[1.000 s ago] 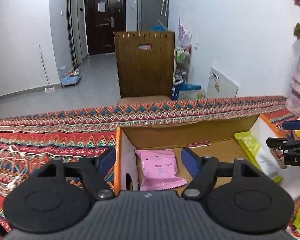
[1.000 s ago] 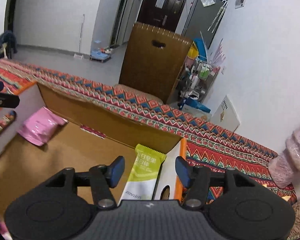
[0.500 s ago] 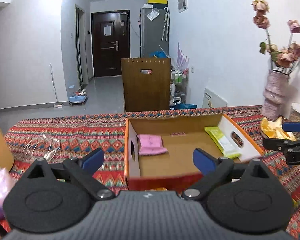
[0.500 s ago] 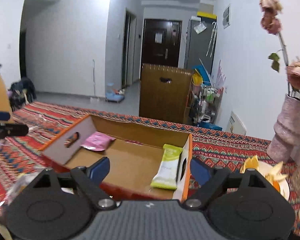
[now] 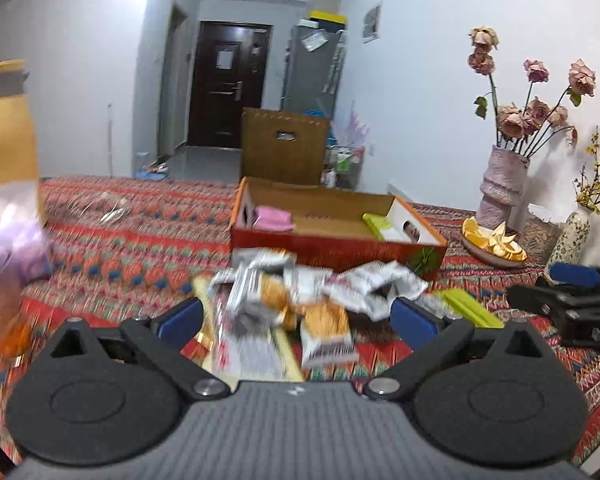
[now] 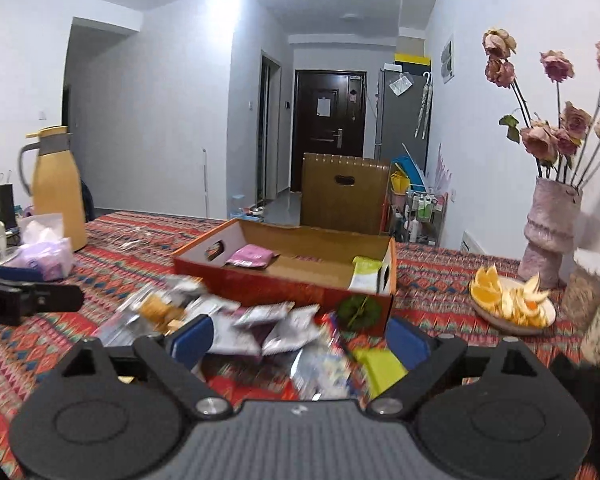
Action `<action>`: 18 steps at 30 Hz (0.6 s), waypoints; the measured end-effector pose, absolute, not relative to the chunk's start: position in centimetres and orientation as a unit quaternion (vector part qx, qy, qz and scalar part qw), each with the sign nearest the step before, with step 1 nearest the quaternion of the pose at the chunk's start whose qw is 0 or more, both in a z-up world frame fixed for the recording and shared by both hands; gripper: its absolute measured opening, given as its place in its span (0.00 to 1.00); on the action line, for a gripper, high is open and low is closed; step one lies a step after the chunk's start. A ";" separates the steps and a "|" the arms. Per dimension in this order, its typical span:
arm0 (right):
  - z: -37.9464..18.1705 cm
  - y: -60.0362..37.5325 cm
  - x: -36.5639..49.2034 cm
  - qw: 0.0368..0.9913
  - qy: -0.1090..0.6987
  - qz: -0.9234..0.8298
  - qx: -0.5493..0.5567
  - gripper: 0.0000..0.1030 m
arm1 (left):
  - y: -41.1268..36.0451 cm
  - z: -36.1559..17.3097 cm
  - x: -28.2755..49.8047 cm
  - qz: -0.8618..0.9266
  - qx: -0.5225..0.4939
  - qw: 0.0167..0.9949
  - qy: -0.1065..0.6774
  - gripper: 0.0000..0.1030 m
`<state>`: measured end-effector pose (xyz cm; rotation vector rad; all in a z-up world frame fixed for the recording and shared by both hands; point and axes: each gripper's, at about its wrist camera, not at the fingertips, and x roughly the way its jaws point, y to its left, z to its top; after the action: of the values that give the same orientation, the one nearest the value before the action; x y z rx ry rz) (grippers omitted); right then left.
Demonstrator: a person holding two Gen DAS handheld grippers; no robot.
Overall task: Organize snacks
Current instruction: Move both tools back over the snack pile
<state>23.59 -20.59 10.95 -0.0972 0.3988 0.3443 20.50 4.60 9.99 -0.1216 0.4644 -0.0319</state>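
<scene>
Left tool (image 5: 296, 318): jaws were opening wide, nothing held; loose packets lay on the bench between and beyond the pads.
Right tool (image 6: 300, 338): jaws were opening wide, empty; a green packet (image 6: 382, 366) lay just beside its right pad.
Snack pile (image 5: 300, 300): a loose heap of silver, white and orange packets on the patterned bench cloth (image 5: 120, 248), just in front of the cardboard box (image 5: 340, 246).
Box contents: one pink packet (image 5: 274, 218) at the left end, one green packet (image 5: 376, 224) at the right end (middle floor bare).
Handling, judged: packets looked light, soft and crinkly, the film probably slippery; contents may crush.
Grip point, judged: pinch across a flat sealed edge, one packet at a time, with light pressure.
</scene>
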 end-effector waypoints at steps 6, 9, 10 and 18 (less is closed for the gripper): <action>8.2 -21.0 17.8 0.962 0.196 0.185 -0.041 0.91 | 4.8 8.3 16.3 0.003 -0.063 0.970 0.235 0.99; 7.0 -21.1 15.4 0.963 0.199 0.174 -0.042 0.91 | 4.9 7.4 14.3 0.007 -0.068 0.969 0.238 0.99; 6.7 -21.3 14.8 0.963 0.200 0.174 -0.040 0.91 | 4.9 7.0 13.8 0.011 -0.067 0.969 0.240 1.00; 4.3 -22.5 11.7 0.961 0.221 0.160 -0.040 0.91 | 4.6 4.6 12.5 0.027 -0.060 0.958 0.278 1.00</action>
<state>11.70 -22.48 4.35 -0.0808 0.4475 0.3247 12.46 4.58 4.58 -0.1224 0.5631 0.0542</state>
